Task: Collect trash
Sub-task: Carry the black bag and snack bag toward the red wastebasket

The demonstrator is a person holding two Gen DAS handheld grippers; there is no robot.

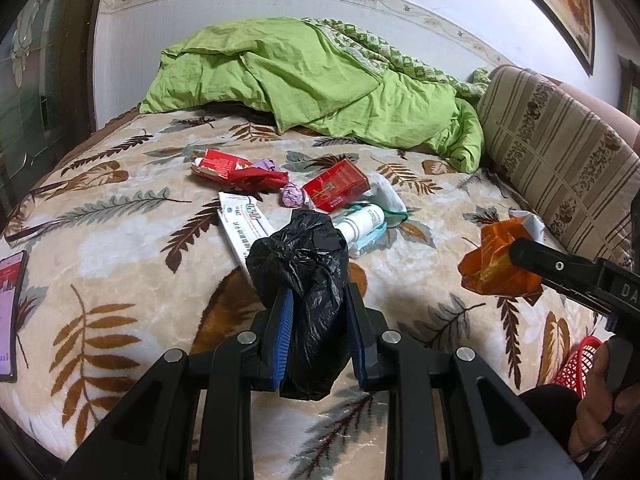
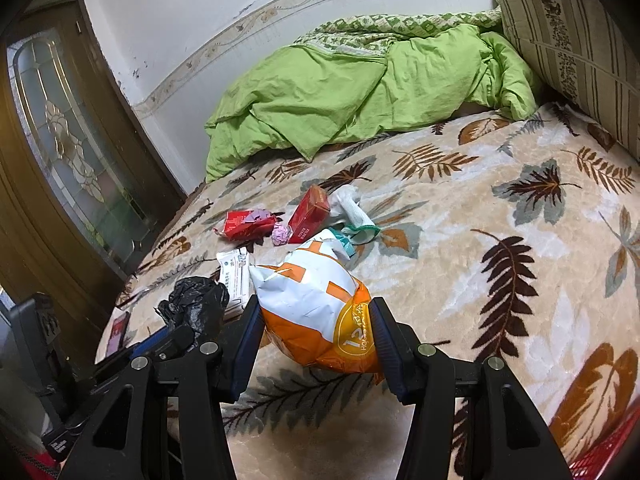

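Two pieces of trash lifted, most of the pile still on the bed

Left wrist view: left gripper (image 1: 316, 316) jaws clamp a crumpled black bag (image 1: 304, 272); red boxes (image 1: 336, 190) and a tube remain on the bed (image 1: 120, 248). Right wrist view: right gripper (image 2: 316, 338) jaws, half open, pinch an orange-white packet (image 2: 316, 312); red basket (image 2: 600, 456) waits at the bed's edge.

Open blanket (image 2: 500, 208) lies free right of the litter cluster (image 1: 320, 196) — the green quilt (image 1: 320, 80) blocks the bed's far side, the striped cushion (image 1: 560, 152) the right edge.
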